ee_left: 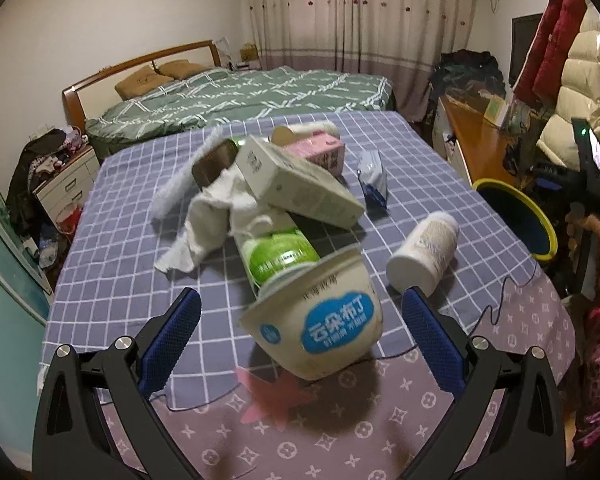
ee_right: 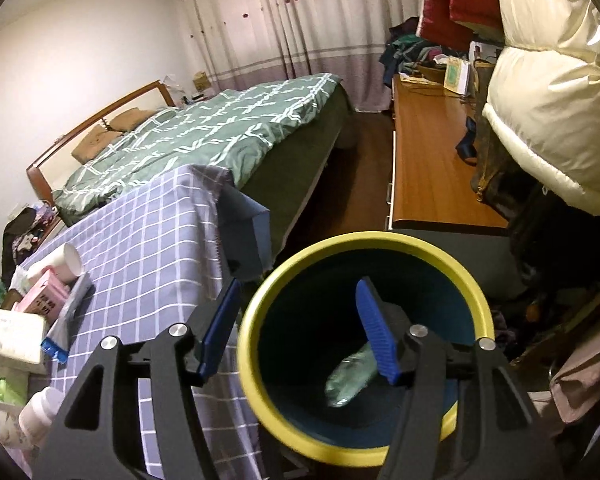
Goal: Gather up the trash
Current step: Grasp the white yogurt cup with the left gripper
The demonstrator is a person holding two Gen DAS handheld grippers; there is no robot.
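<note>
My left gripper (ee_left: 300,340) hangs open low over the table. A white pudding cup (ee_left: 320,320) with a blue label lies tilted between its blue pads, touching neither. Behind the cup is a heap: a green tub (ee_left: 280,256), a crumpled white cloth (ee_left: 220,216), a white box (ee_left: 300,184), a pink carton (ee_left: 320,152) and a brown can (ee_left: 212,160). A white bottle (ee_left: 424,256) lies to the right. My right gripper (ee_right: 300,336) is open over the yellow-rimmed bin (ee_right: 364,239). A blurred clear plastic bottle (ee_right: 348,380) is down inside the bin, clear of the pads.
The bin (ee_left: 516,220) stands off the right edge of the checked tablecloth (ee_left: 112,264). A blue-white wrapper (ee_left: 374,184), a fuzzy stick (ee_left: 184,176) and a thin black cable (ee_left: 496,312) lie on the table. A bed (ee_left: 240,96) is behind and a wooden desk (ee_right: 428,160) beside the bin.
</note>
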